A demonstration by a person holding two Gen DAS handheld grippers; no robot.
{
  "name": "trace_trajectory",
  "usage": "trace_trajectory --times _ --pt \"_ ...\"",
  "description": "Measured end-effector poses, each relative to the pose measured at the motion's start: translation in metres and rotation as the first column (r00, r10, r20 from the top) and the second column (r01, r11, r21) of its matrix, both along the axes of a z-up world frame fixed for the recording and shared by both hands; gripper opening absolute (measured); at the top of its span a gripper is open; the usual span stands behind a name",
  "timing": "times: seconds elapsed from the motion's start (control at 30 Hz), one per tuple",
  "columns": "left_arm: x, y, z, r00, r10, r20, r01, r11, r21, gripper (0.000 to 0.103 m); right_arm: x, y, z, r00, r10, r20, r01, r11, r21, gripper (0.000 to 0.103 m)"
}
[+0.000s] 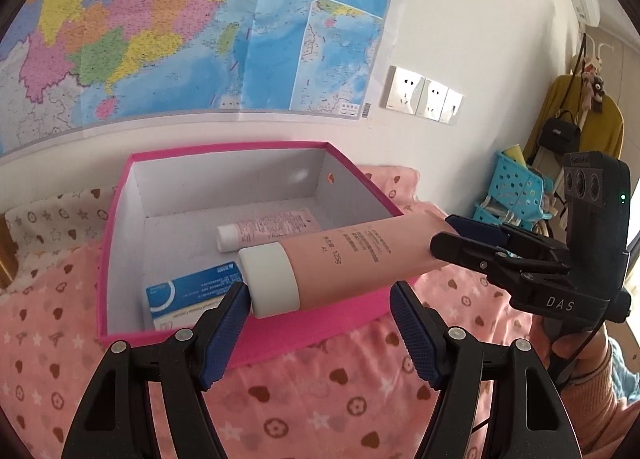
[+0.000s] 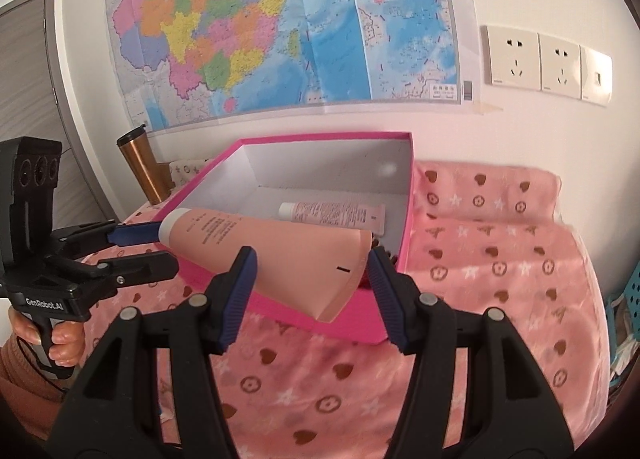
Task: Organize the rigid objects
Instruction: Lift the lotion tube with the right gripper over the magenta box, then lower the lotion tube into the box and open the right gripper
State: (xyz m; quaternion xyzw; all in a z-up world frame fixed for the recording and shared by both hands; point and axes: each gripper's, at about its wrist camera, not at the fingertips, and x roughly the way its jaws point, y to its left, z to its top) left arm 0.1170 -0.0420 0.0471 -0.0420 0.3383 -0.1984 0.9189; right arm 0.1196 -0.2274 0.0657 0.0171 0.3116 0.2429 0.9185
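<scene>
Carried level between both grippers, the large pink tube should be kept horizontal and lowered flat beside the small tube (a judgement, that). The left gripper has its fingers part open, one pad touching the white cap. The right gripper clasps the crimped end. It hangs over the pink box's near rim.
</scene>
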Motion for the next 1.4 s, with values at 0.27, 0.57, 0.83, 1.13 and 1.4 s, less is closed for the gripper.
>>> trace_trajectory --times 0.27,0.57,0.83,1.13,1.4 --pt "0.026 -0.002 -0.005 0.999 -0.004 -0.038 0.003 1.000 -0.006 0.073 0.025 0.000 -0.001 1.000 -0.012 -0.009 0.012 0.999 -0.029 0.060" --pt "0.052 0.000 -0.024 0.995 0.008 -0.099 -0.008 1.000 0.002 0.073 0.048 0.009 -0.013 0.999 -0.003 -0.044 -0.001 0.995 -0.097 0.060" --pt "0.072 0.003 -0.042 0.988 0.001 -0.154 -0.003 1.000 -0.013 0.073 0.062 0.014 -0.020 0.998 -0.001 -0.057 -0.007 0.989 -0.145 0.060" --pt "0.086 0.005 -0.049 0.982 -0.015 -0.186 0.012 1.000 -0.017 0.073 0.064 0.016 -0.024 0.999 -0.031 -0.036 0.024 0.984 -0.177 0.060" --pt "0.073 0.008 -0.042 0.990 -0.005 -0.141 0.005 1.000 -0.002 0.073 0.052 0.007 -0.021 0.999 -0.039 -0.033 0.034 0.990 -0.140 0.060"
